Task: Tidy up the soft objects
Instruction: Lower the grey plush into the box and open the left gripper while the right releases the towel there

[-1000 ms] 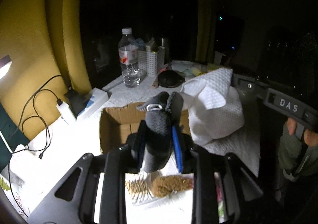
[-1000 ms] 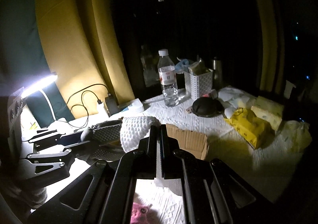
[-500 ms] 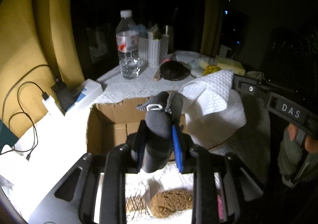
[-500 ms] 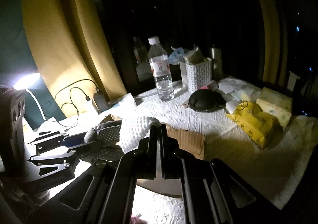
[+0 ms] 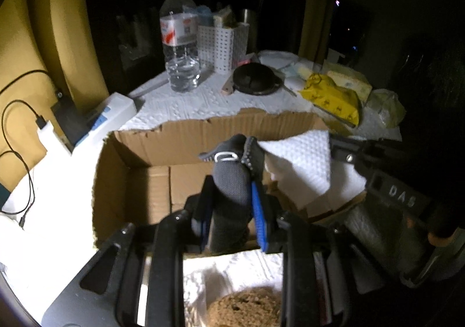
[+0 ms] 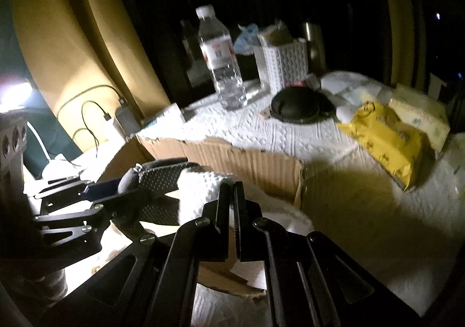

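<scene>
Where the left wrist view begins, a round brown coarse sponge (image 5: 244, 309) lies on white embossed paper towel covering the table (image 5: 203, 106), nearest the camera. Left gripper (image 5: 232, 196): blue-padded fingers clamped on a dark grey mesh fabric pouch with a white clip (image 5: 232, 181), held upright over the open brown corrugated cardboard box (image 5: 180, 138) with torn rim. Right gripper (image 6: 234, 199): fingers pressed together on a white quilted paper towel sheet (image 6: 200, 190), held at the box's right side, its corner touching the pouch. Box interior: bare cardboard floor where visible.

Beyond the box, on the towel-covered table:
- clear plastic water bottle with white cap and red-and-white label (image 5: 180, 36), upright, partly filled;
- white perforated plastic basket (image 5: 221, 45), just right of the bottle, holding mixed items too dim to identify;
- round black zipped case (image 5: 255, 80), in front of the basket;
- yellow plastic wipes packet (image 5: 331, 97), right of the case;
- pale yellow tissue pack (image 6: 418, 115), touching the packet's far side.

Left edge: white charger block with black cable (image 5: 46, 129), beside a white-and-blue carton (image 5: 110, 115). Background: yellow curtain (image 5: 66, 22), dark window.
</scene>
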